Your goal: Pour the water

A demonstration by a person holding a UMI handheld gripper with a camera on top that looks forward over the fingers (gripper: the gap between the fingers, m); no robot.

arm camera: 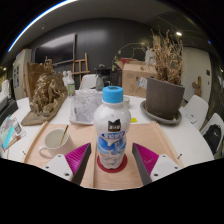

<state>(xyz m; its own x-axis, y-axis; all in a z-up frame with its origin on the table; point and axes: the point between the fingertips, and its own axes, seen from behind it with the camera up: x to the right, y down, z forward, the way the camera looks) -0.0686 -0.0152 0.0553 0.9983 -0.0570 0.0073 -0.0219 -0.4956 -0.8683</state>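
While seen from the gripper view: bottle (112, 128) upright on a red coaster (112, 166) on the desk (160, 140), blue cap on, standing between the wide-spread gripper (112, 160) fingers, gaps either side. Cup (55, 140) with spoon left of it. Pouring not begun; grasping, uncapping, tipping all apparently left.

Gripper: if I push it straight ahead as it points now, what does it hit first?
The gripper is open, and the white plastic bottle with the blue cap stands between its fingers on a red coaster, so it would probably meet that bottle first.
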